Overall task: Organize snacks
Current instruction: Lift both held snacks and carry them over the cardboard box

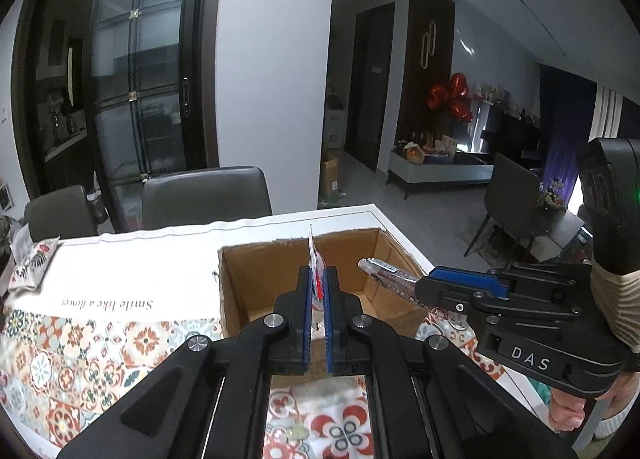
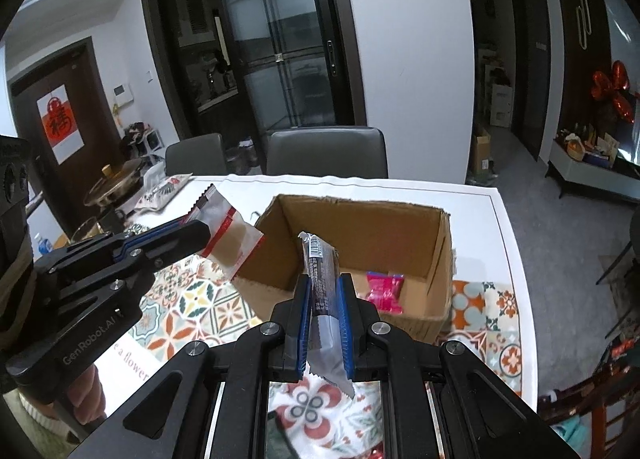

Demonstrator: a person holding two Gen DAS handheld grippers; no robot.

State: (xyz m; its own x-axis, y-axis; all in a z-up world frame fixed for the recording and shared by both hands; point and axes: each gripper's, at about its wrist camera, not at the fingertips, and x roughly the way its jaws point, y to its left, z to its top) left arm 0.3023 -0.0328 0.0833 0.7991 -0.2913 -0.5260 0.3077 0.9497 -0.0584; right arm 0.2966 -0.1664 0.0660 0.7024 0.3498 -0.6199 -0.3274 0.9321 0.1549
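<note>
The left tool (image 1: 318, 299) is clenching a thin red-and-clear packet (image 2: 228, 231) edge-on between its blue pads, so the packet is standing upright and clear of the bench (image 1: 140, 255) while it is hanging just short of the box (image 1: 280, 299). The right tool (image 2: 324, 315) is likewise gripping a dark wrapped bar (image 2: 320, 271) by its lower half, the free end pointing ahead and up toward the box's open top, probably so it can drop straight in. Both are being held above the patterned cloth (image 2: 192, 299) at the near wall of the box. Inside, a pink packet (image 2: 384, 291) is lying on the cardboard floor. Farther off, another snack bag (image 2: 160, 193) is sitting on the bench's far left, not yet collected.
</note>
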